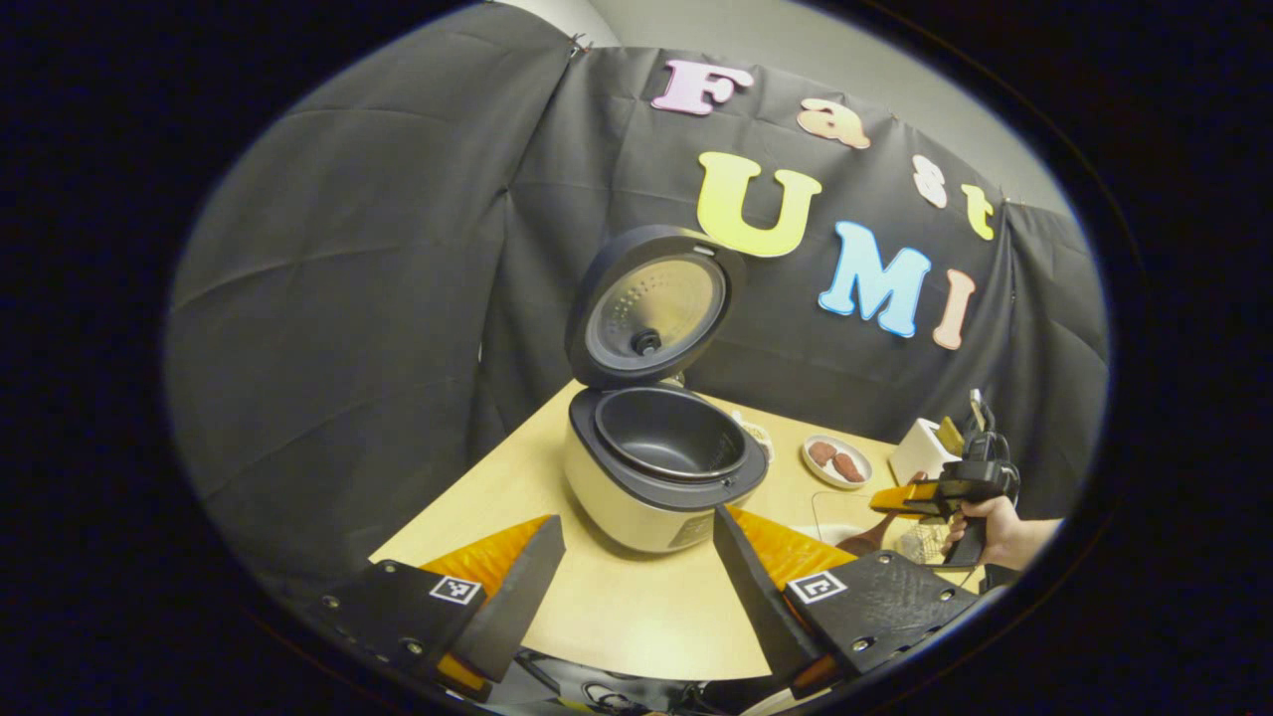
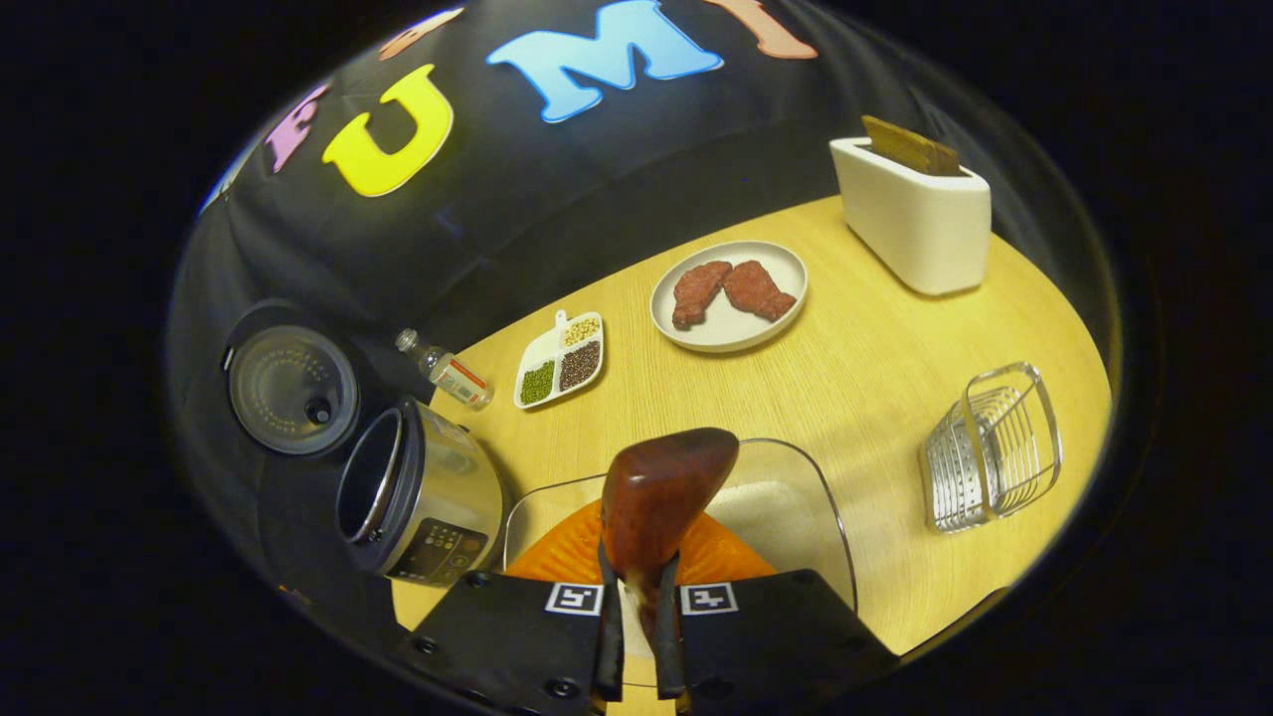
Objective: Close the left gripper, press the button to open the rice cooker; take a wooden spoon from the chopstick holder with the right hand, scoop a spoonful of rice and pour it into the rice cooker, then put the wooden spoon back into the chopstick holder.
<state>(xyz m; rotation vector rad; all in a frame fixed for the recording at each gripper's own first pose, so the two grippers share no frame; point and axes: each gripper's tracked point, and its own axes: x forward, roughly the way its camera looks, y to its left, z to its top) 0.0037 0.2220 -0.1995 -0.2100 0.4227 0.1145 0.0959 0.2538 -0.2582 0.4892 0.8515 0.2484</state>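
**Two jaws, one spoon over the rice**

Two jaws are mine. Nearest me, the right gripper (image 2: 636,636) has its jaws clamped on the handle of the wooden spoon (image 2: 661,497), whose dark, glossy reddish-brown bowl pokes forward. I take the rice tray (image 2: 825,517) as my landmark: a clear, shallow, round-cornered dish on the desk (image 2: 855,378), with white rice lying in it. The spoon bowl hangs over the near-left part of the tray; I cannot tell whether it touches the rice, and I see no grains on its back.

My judgement is that scooping is the step in hand. To do it well I would dip the bowl's tip into the deeper white heap, draw it through, then level it before lifting, keeping the handle from twisting between the jaws so nothing spills on the way left.

Left of the tray stands the rice cooker (image 2: 423,497), its lid (image 2: 291,391) thrown back and its dark inner pot (image 1: 668,433) bare, ready to receive. The left gripper (image 1: 636,587) waits in front of the cooker, jaws spread wide, holding nothing.

Right of the tray sits the wire chopstick holder (image 2: 993,447), where the spoon must return. Beyond the tray are a small divided dish of grains (image 2: 560,360), a plate (image 2: 729,294) and a white box (image 2: 915,214).
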